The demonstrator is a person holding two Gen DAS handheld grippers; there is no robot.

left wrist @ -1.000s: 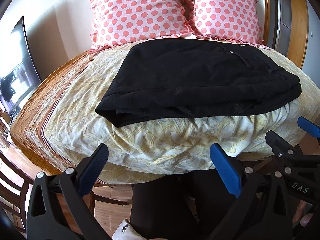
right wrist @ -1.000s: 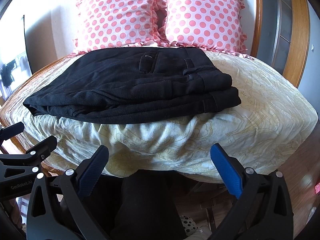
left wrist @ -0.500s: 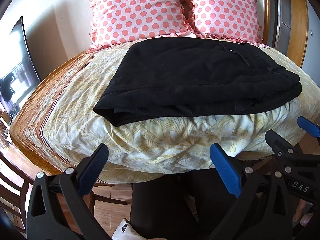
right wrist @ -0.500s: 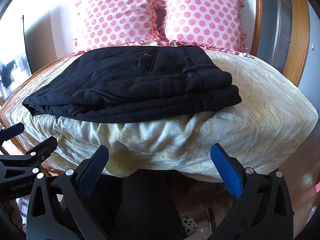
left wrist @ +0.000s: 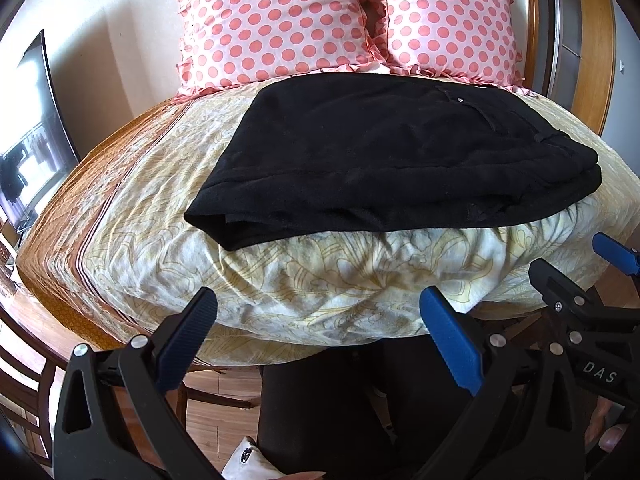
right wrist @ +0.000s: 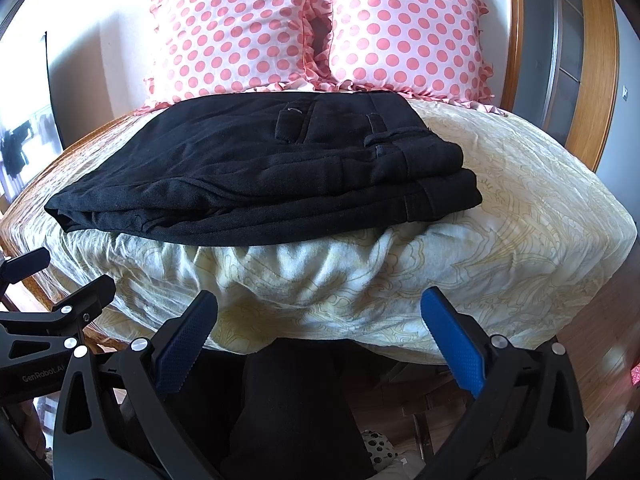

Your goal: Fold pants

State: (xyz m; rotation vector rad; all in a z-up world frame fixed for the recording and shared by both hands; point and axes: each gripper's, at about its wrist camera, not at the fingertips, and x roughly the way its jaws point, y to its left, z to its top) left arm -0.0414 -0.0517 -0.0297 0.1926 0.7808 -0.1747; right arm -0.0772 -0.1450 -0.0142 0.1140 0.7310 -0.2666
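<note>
Several layers of black cloth already lie one on another: the pants (left wrist: 400, 160) sit folded into a flat stack on the bed (left wrist: 320, 280), their near edge showing the stacked folds and, in the right wrist view, the waistband (right wrist: 416, 148) with its belt loops lying at the stack's right end; the left end shows a rounded fold with a loose lip tucked under it; from this I judge the folding done or all but done, with at most a smoothing of that left end or one more fold left, though the pictures cannot say which is meant; the stack rests on the pale patterned cover near the foot edge of the bed, with two pink dotted pillows (left wrist: 280, 24) just behind it against the wall; both grippers hang well apart from the pants, below and in front of the bed's edge, touching neither cloth nor cover; the left gripper (left wrist: 320, 332) has its blue pads spread wide and holds nothing; the right gripper (right wrist: 320, 332) is likewise spread wide and empty; each shows at the edge of the other's view, so they stand side by side; between them, lower down, a person's dark-clad legs (right wrist: 292, 408) stand on a wooden floor.
</note>
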